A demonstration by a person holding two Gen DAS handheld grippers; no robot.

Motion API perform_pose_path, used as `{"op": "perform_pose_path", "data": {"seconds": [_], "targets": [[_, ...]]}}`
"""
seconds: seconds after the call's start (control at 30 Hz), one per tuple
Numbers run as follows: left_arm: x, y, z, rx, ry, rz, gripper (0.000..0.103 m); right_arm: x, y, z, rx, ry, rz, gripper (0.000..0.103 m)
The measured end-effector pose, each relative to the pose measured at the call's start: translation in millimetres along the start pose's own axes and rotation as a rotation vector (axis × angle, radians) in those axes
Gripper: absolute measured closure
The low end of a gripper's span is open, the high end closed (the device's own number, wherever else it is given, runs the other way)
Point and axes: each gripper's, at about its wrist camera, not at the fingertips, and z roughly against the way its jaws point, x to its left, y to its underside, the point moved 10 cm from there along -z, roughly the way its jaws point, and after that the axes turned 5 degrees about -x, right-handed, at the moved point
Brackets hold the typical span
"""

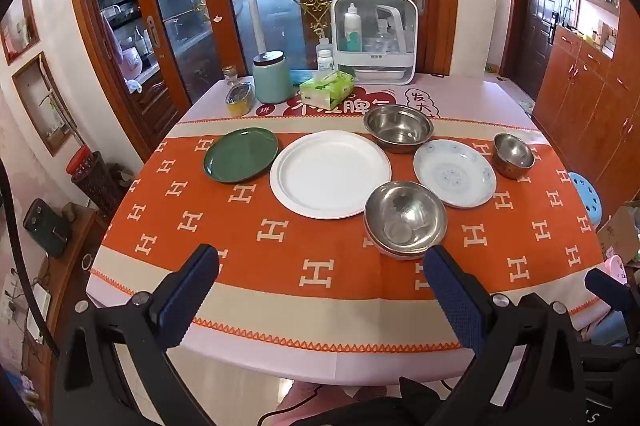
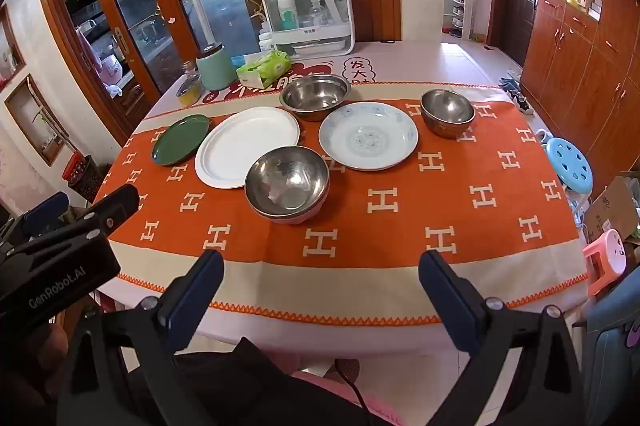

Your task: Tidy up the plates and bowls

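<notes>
Six dishes on tabltop cloth, none held. Landmark: white plate (image 1: 330,173). Green plate (image 1: 241,154) just left of it, rims nearly touching. Big steel bowl (image 1: 398,127) behind its right edge. Steel bowl (image 1: 405,218), nested on another, at its near right, overlapping rim. Patterned plate (image 1: 454,172) right. Small steel bowl (image 1: 513,155) farthest right. Left claw (image 1: 320,266) wide, empty, over near tabletop edge. Right claw (image 2: 320,268) wide, empty.

The near strip of the surface (image 2: 360,266) lies bare in front of both sets of fingers. Beyond it, the nearest steel bowl (image 2: 287,183) touches the white plate (image 2: 244,145); a bare gap separates the patterned plate (image 2: 368,135) from the small bowl (image 2: 447,113).
</notes>
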Motion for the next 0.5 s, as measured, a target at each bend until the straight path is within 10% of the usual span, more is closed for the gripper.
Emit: {"op": "perform_pose_path", "data": {"seconds": [0.5], "targets": [[1.9, 0.2, -1.0, 0.005, 0.004, 0.004, 0.001, 0.4, -1.3, 0.3, -0.003, 0.000, 0.003, 0.004]]}}
